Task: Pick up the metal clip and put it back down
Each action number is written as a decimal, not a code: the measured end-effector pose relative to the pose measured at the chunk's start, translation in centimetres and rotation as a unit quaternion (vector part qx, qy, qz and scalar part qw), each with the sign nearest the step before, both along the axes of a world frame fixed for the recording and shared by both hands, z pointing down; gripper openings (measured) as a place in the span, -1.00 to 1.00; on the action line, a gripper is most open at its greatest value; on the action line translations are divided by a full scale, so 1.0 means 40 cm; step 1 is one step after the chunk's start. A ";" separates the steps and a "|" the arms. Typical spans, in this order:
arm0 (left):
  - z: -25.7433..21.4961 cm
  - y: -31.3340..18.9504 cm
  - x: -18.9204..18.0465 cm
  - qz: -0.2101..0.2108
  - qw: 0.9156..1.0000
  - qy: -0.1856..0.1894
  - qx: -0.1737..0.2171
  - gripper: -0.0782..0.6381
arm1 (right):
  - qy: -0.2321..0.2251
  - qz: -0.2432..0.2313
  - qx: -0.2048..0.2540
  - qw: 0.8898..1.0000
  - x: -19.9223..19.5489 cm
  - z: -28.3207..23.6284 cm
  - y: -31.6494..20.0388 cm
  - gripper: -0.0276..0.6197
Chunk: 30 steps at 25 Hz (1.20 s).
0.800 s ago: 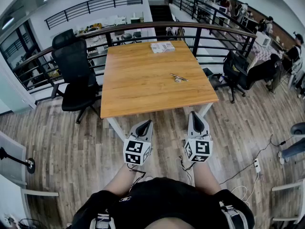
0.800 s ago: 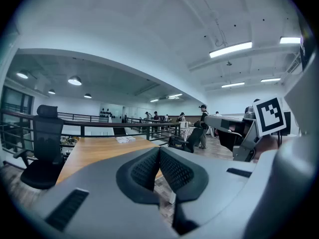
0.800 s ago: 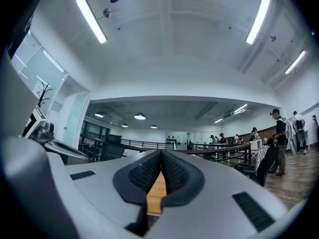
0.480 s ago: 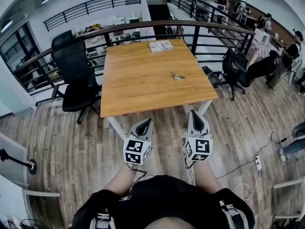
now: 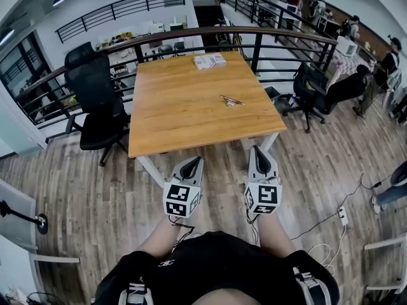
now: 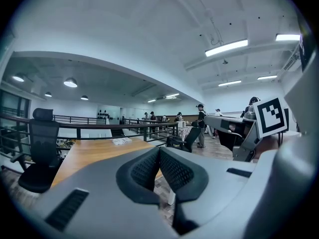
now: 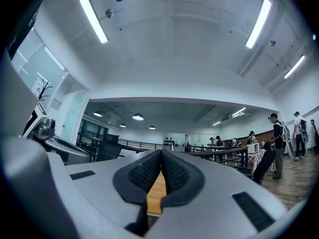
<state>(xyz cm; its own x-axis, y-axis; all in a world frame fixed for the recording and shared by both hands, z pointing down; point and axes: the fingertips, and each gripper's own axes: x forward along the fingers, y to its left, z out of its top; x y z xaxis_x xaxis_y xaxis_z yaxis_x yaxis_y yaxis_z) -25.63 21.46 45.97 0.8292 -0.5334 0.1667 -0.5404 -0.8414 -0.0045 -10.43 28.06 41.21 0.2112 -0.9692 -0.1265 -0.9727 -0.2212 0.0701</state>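
1. Both tools are clenched on nothing: left tool [image 5: 192,164] and right tool [image 5: 260,154] hang short of the counter [image 5: 172,107].
2. Well ahead, the metal clip [image 5: 231,100] lies on the counter's right half. The right tool is nearer, and the clip's long axis slants across the reach.
3. Look: slim, silvery, lying flat.
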 end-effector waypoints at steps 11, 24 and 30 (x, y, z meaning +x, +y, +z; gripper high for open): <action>0.034 0.032 0.131 -0.013 1.000 -0.007 0.000 -0.73 | -0.010 -0.009 0.000 1.000 0.147 0.048 0.027 -0.87; 0.076 -0.093 0.280 -0.018 1.000 -0.010 0.000 -0.73 | -0.002 -0.014 -0.001 1.000 0.289 0.090 -0.086 -0.87; 0.126 -0.260 0.359 -0.004 1.000 -0.010 -0.010 -0.73 | 0.004 -0.007 -0.009 1.000 0.355 0.126 -0.254 -0.87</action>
